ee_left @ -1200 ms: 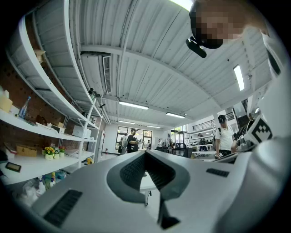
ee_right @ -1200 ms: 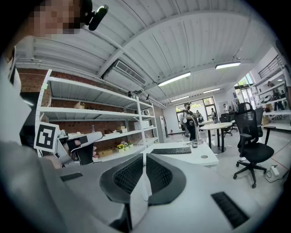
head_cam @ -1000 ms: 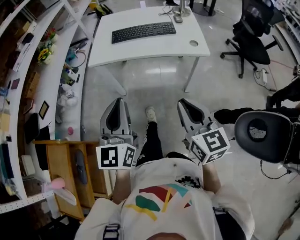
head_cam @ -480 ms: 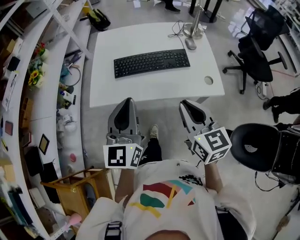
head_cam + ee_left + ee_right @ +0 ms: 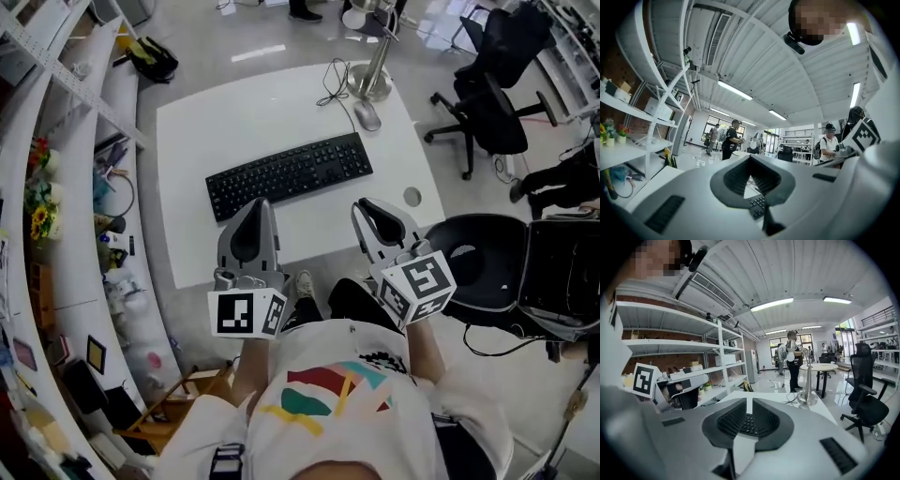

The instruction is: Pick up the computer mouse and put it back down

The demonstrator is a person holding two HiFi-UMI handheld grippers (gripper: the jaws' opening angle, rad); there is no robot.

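- My right tongs (image 5: 368, 206) and left tongs (image 5: 254, 204) are both pressed together on nothing, at the desk's near edge.
- The computer mouse (image 5: 367, 115) lies ahead of them, past the keyboard (image 5: 289, 174) and just beside the lamp base (image 5: 371, 86). My right hand is nearer.
- It is small from here, but its long axis seems to run away from me.
- The white desk (image 5: 234, 112) is otherwise bare, with shelving (image 5: 56, 187) to the left and an office chair (image 5: 492, 103) to the right.
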